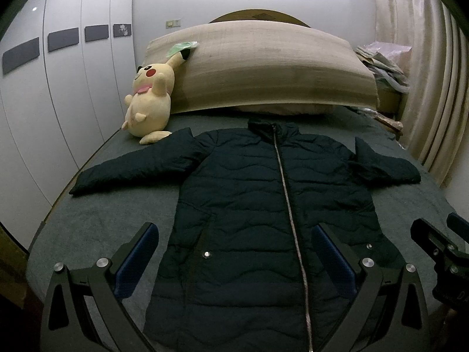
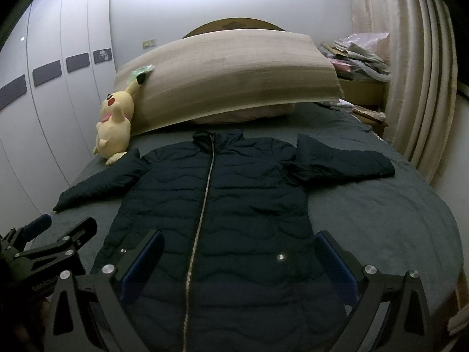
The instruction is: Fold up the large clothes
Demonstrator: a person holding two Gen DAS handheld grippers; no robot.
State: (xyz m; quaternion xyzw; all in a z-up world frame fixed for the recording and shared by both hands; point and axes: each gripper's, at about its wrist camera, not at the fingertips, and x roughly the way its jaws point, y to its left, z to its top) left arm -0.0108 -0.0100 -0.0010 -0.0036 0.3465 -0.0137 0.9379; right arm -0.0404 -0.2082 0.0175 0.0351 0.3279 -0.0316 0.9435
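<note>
A dark quilted puffer jacket (image 1: pixel 249 205) lies face up on the grey bed, zipped, collar toward the pillow; it also shows in the right wrist view (image 2: pixel 222 205). Its left sleeve (image 1: pixel 132 167) stretches out flat. Its right sleeve (image 1: pixel 384 164) is bent, the cuff folded back toward the shoulder. My left gripper (image 1: pixel 234 231) is open above the jacket's lower part, holding nothing. My right gripper (image 2: pixel 239 240) is open above the hem, also empty. Each gripper shows at the edge of the other's view.
A yellow plush toy (image 1: pixel 151 94) leans by the big beige pillow (image 1: pixel 263 67) at the head of the bed (image 1: pixel 102 228). White wardrobe doors (image 1: pixel 58 88) stand on the left. Curtains (image 1: pixel 433 102) and a cluttered bedside table (image 1: pixel 384 64) are on the right.
</note>
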